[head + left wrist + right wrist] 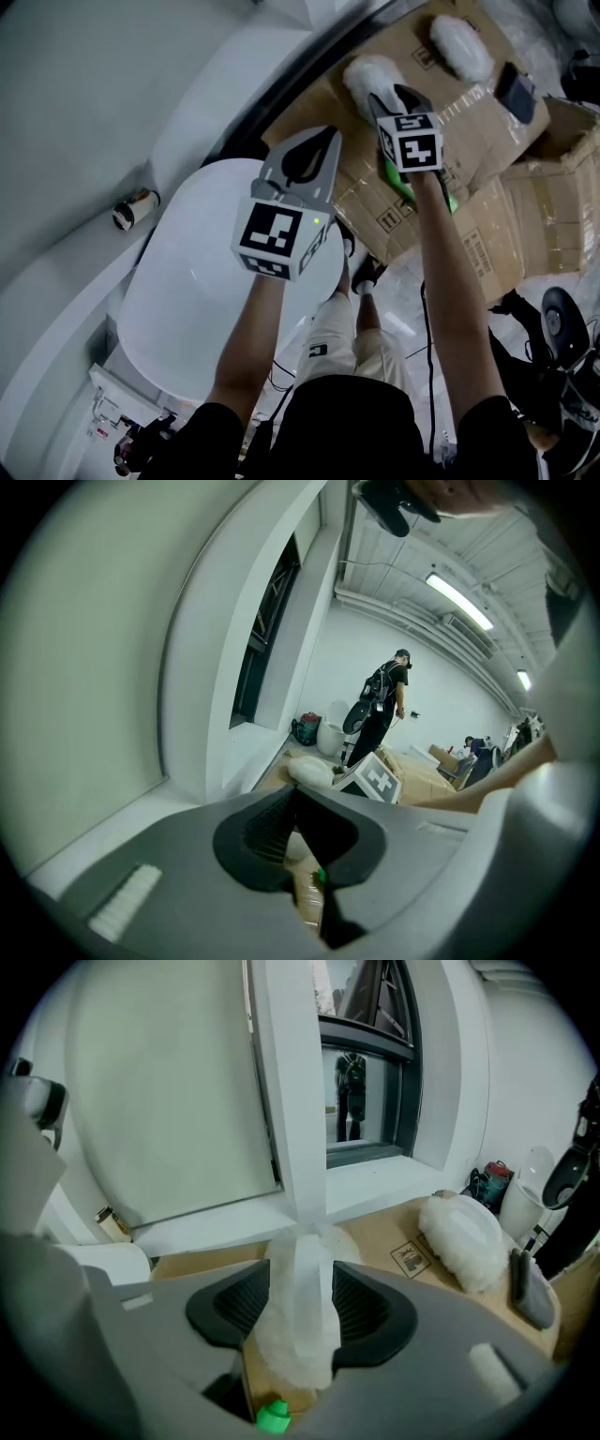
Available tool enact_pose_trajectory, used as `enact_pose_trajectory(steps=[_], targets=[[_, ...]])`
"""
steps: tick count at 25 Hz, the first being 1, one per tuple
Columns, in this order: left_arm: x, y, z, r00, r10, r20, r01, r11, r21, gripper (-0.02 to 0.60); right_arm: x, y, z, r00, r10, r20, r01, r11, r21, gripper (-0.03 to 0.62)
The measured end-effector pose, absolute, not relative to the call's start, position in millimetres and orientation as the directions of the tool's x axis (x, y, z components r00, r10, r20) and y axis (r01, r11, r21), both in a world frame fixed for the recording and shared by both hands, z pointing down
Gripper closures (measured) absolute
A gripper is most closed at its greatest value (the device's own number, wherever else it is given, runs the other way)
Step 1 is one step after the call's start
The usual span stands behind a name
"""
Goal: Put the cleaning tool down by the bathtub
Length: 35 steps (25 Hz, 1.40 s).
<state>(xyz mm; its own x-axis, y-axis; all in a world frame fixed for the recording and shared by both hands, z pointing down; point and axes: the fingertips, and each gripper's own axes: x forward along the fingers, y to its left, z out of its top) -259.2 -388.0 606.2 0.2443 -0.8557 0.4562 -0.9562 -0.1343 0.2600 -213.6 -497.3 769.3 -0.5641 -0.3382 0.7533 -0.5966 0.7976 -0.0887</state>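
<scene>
With the fluffy cleaning tool lying on cardboard just beside the bathtub, the released right claw straddling its handle should back straight off without snagging, while the left claw is clenched on nothing.

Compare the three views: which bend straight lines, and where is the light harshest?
Left gripper view: strong fisheye bows the window frame, corners go black, and the ceiling strip light glares. Right gripper view: same bowing and black corners, but soft, even light. Head view: mild bending, flat light on the cardboard.
</scene>
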Motion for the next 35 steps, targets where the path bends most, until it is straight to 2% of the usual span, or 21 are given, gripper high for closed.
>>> enact_pose_trajectory(steps=[21,35], targets=[[-216,-322,542,0.181,-0.894,0.411,-0.967,-0.086,0.239,0.583,-169,-427,661,-0.635,-0.4,0.661,-0.591,0.802,-0.082,0.401],[-133,-262,481,0.179,-0.914,0.363,-0.972,-0.107,0.21,0.583,-74,-354,579,-0.672,-0.455,0.584,-0.603,0.794,-0.075,0.401]])
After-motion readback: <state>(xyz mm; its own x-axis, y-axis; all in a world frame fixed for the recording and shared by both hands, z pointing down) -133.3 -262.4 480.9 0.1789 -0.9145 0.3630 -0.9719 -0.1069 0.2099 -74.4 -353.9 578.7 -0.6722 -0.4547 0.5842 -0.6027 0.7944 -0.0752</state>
